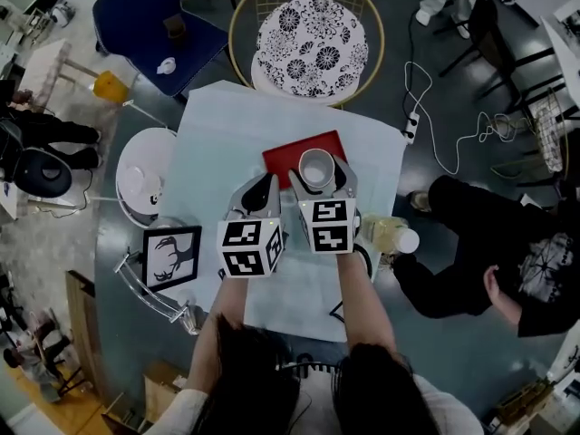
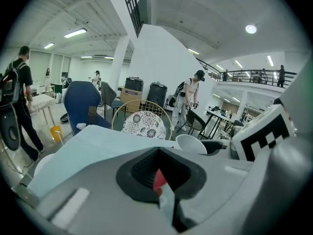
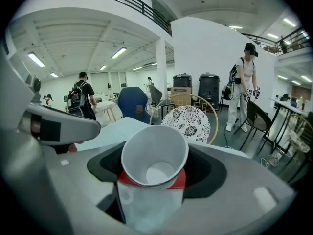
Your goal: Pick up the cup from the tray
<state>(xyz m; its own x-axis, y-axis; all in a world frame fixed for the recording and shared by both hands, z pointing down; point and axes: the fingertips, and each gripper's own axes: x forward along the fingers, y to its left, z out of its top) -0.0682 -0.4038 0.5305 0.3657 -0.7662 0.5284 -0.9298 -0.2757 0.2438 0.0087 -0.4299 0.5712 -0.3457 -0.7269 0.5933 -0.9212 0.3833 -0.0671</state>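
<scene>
in the right gripper (image 1: 320,178), a round white cup (image 3: 155,153)

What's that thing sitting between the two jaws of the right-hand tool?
A white cup, open end facing the camera, with the red tray showing just beneath it. The right gripper view shows this best.

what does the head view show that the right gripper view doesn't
Only the head view: the black-framed deer picture and the clear plastic bottle. Only the right gripper view: a standing person in white trousers and two black bins. Both: the white paper cup held in the right gripper, at the red square tray, plus the round floral-patterned chair.
</scene>
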